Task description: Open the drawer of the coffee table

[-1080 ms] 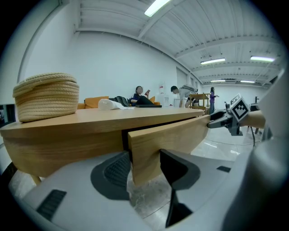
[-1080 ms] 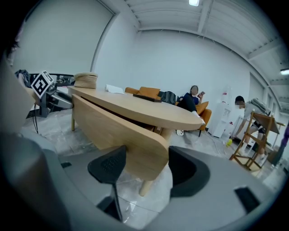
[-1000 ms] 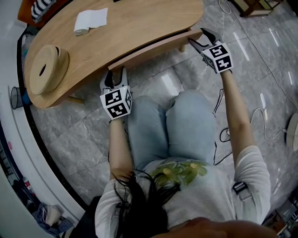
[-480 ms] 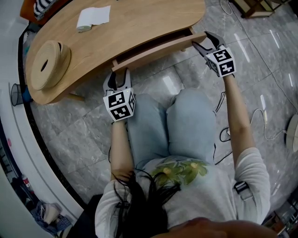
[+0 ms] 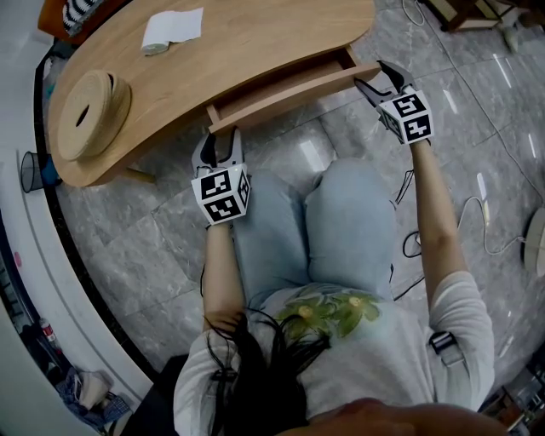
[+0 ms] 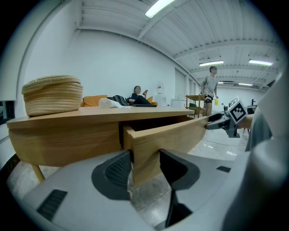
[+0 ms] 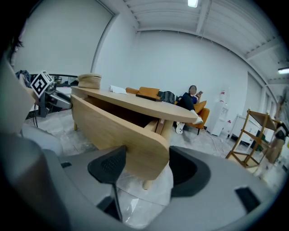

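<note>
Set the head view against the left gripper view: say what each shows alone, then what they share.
Head view only: the person's legs and the marker cube on the left gripper. Left gripper view only: its jaws closed on one end of the drawer front, a seated person, a standing person and ceiling lights. Both: the woven basket, the partly open drawer, and the right gripper on its other end.

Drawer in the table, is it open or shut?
Partly open. The drawer sticks out from the table edge, with a dark gap showing behind its front.
</note>
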A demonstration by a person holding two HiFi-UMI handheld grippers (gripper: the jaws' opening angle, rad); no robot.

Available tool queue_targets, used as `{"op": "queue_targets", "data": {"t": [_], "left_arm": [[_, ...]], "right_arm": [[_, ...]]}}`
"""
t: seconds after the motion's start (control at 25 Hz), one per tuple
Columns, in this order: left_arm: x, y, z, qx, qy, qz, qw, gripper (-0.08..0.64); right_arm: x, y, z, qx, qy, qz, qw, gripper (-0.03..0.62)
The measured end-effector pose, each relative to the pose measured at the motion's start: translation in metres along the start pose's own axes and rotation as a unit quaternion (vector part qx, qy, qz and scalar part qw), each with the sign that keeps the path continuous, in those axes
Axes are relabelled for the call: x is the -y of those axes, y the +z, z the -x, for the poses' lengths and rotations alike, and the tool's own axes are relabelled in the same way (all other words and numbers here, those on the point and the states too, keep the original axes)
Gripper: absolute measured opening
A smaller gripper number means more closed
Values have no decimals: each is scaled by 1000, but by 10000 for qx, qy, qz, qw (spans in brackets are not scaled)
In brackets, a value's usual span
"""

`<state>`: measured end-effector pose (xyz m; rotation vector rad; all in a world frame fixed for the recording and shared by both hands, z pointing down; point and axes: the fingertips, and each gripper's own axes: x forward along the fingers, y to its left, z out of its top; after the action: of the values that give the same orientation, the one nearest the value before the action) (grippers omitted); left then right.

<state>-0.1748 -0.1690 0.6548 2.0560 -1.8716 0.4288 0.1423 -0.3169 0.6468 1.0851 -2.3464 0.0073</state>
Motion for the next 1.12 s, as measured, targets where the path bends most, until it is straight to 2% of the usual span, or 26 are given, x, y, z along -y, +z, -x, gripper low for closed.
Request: {"op": "queue_targets", "data": {"t": [1.12], "left_arm": [[17, -21, 24, -176, -265, 22, 9995, 190]], "right_arm": [[-13, -23, 25, -99, -118, -111, 9998, 296]]}}
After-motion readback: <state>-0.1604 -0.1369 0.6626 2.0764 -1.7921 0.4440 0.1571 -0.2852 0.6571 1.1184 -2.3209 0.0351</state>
